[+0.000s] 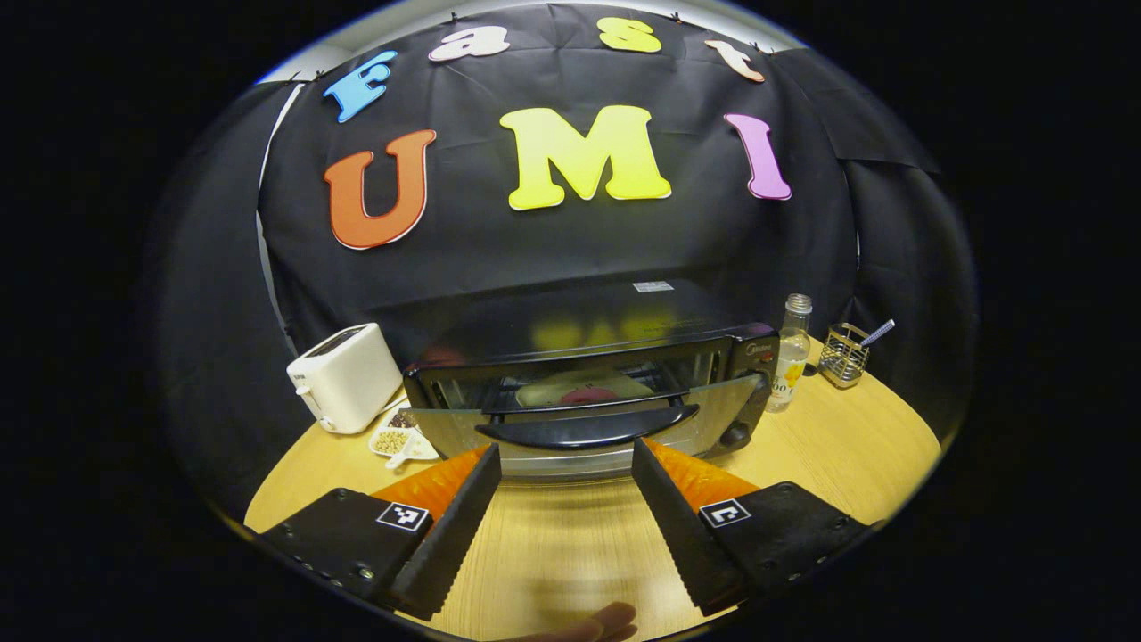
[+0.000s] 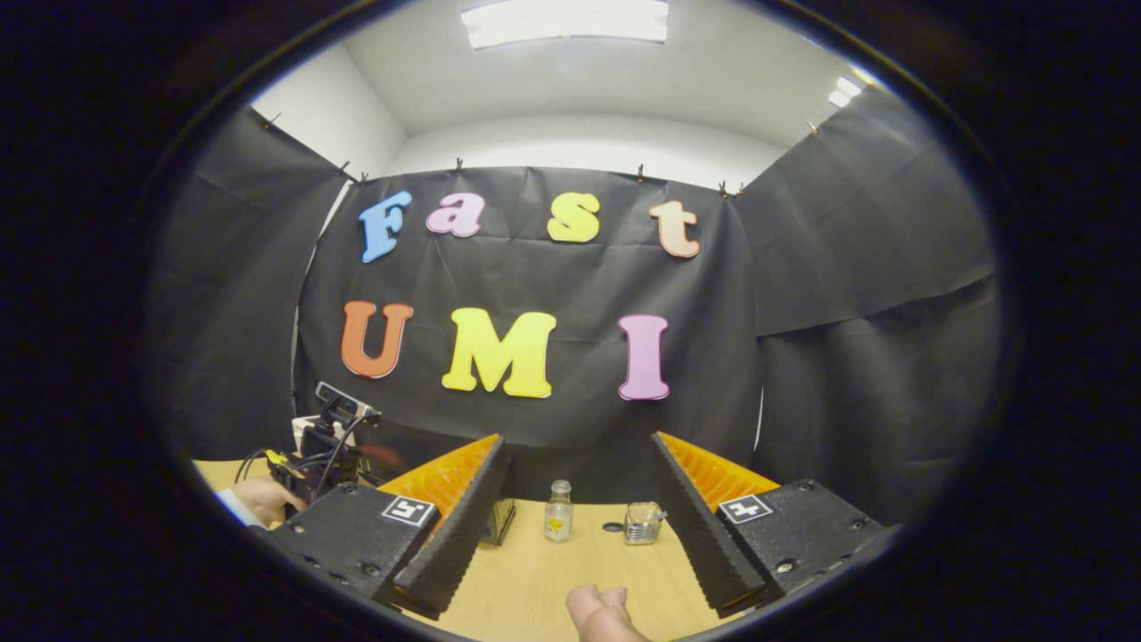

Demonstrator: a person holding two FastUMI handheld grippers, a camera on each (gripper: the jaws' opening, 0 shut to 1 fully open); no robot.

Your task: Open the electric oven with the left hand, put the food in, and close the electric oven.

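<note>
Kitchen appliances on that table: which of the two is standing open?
The black electric oven: its glass door is tilted partly open, with food on the rack inside. The white toaster beside it has no door.

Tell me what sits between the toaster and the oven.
In the left gripper view, a small white dish of grains and dark bits lies on the table, in the gap between the toaster and the oven.

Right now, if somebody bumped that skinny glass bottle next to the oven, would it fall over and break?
Probably, yes. The bottle stands tall and narrow on the wooden table, so a sideways bump could tip it. It looks like clear glass, so it may crack if it hits hard. Its rounded body would likely roll once down, perhaps toward the wire holder nearby.
</note>
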